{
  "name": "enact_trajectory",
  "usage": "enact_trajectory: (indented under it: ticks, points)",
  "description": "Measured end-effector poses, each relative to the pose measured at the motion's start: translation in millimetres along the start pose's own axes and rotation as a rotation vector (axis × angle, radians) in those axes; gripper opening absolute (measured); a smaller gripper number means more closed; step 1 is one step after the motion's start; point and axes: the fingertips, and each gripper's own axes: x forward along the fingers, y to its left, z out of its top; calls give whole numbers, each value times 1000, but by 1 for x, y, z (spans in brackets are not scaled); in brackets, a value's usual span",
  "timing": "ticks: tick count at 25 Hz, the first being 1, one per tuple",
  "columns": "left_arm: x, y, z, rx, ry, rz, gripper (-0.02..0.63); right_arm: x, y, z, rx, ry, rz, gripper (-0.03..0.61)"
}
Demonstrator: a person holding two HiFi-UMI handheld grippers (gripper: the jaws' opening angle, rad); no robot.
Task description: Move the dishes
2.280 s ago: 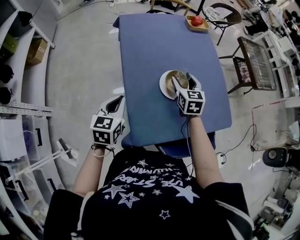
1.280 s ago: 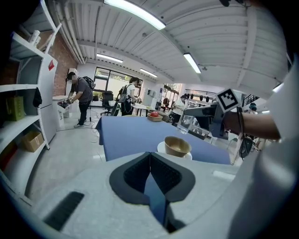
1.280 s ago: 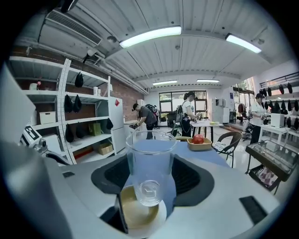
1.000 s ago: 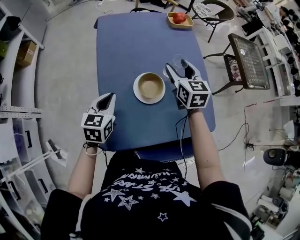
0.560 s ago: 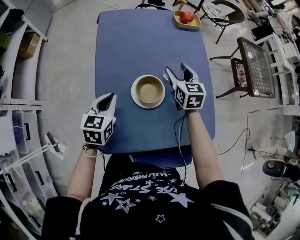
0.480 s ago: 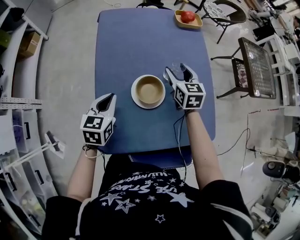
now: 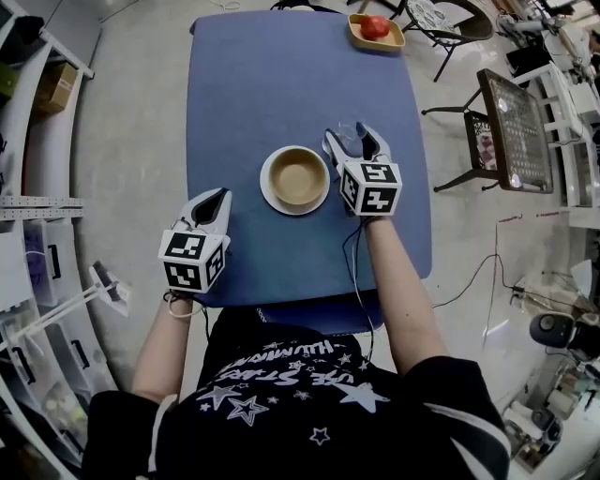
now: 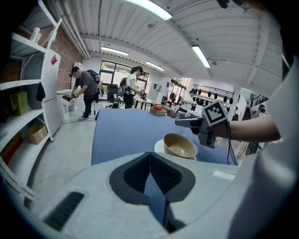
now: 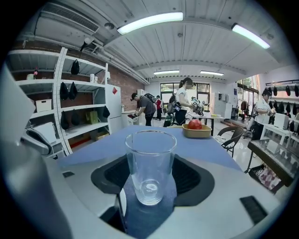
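One blue worktop carries everything in play. At its middle lies a white plate with a tan bowl standing in it, and neither gripper touches them. At the far right corner sits a small wooden tray holding a red fruit. Just right of the plate stands a clear glass, upright, its base seemingly down on the worktop. The right gripper pinches its sides between widely spread fingers. The left gripper hangs over the near left edge, fingers pressed together on nothing. I judge the glass all but placed, lacking only release. Plate and bowl look not yet moved, so the task seems partly done at best.
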Motion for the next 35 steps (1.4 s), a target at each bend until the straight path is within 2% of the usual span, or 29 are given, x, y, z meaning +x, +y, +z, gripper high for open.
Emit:
enact_trajectory:
  ticks: [13,22,27,32,35]
  points:
    - [-17,2,4,24,-21,-10,20,-17,5,-7,8,49,-30,305]
    - [-31,-2,-12,14,-20,-26,20,-55,25,-33,108,103,-64,302]
    - [-37,0,-17,4,-24,-23,20,-54,35,-41,128,143,-62,247]
    - [-40,5,-17,12,-32,-10,20,-43,50,-58,233,211,-10,224]
    - [-42,7,-17,9,-37,-6,20,-39,54,-68,279,254,-7,190]
